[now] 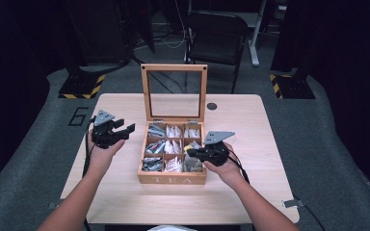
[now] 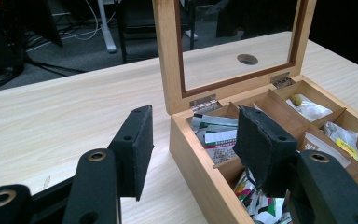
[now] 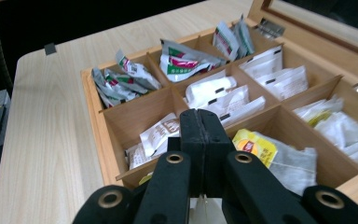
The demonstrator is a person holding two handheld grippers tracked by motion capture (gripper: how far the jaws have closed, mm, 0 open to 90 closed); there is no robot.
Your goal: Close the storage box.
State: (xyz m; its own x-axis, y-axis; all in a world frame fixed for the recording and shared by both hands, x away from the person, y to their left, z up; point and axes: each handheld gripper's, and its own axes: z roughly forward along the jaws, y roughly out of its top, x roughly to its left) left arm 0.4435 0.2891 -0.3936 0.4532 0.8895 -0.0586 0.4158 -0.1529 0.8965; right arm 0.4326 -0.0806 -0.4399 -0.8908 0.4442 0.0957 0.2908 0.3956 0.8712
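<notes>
Two grippers work at an open tea box [image 1: 171, 179] in the middle of the table [image 1: 125, 202].

Right gripper [image 3: 200, 135] hangs over the box's near right cells with its jaws pressed fully together; whether a thin bag or tag is pinched between them I cannot tell. Left gripper [image 2: 191, 144] waits just left of the box, jaws partly open and empty, one pad over the box's edge. To do this well, I judge the right hand should lift straight up, clear of the dividers, while the left stays off the lid [image 1: 174, 91]. From the right gripper view the sachets read clearly: a yellow-tagged bag [image 3: 256, 147] beside the jaws, white packets [image 3: 214, 95] behind. From the left gripper view the lid's hinges [image 2: 204, 101] show, which the high view barely resolves.
</notes>
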